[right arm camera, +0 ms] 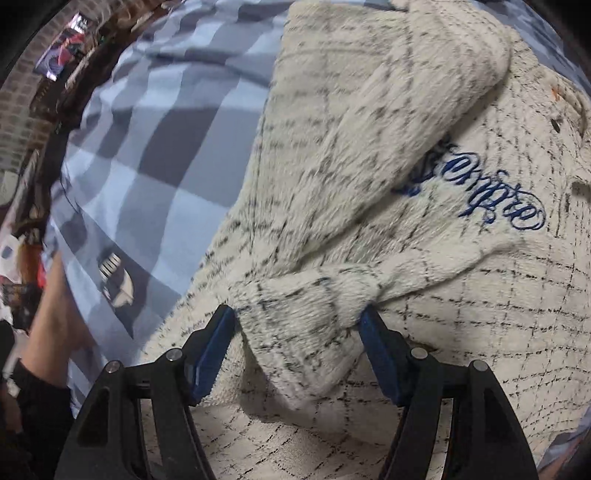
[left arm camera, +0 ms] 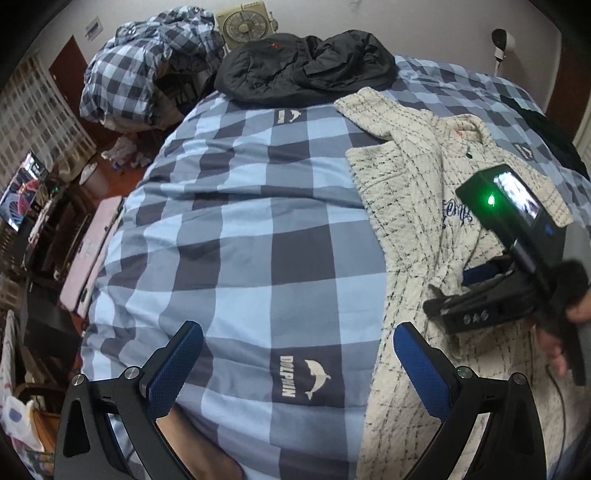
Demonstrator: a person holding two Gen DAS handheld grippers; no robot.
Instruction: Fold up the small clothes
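Note:
A cream fleece jacket with thin black check lines and blue embroidered script lies flat on the right side of the bed. One sleeve is folded across its chest. My right gripper points down at the sleeve's cuff. The cuff lies loose between the spread blue fingers, so the gripper is open. In the left wrist view the right gripper rests low on the jacket, with a hand on its handle. My left gripper hangs open over the bare bedspread, left of the jacket's hem, with nothing between its fingers.
The blue and grey checked bedspread covers the bed. A black jacket lies at its far edge, with a heap of checked bedding and a fan beyond. Furniture and a lit screen stand past the left edge.

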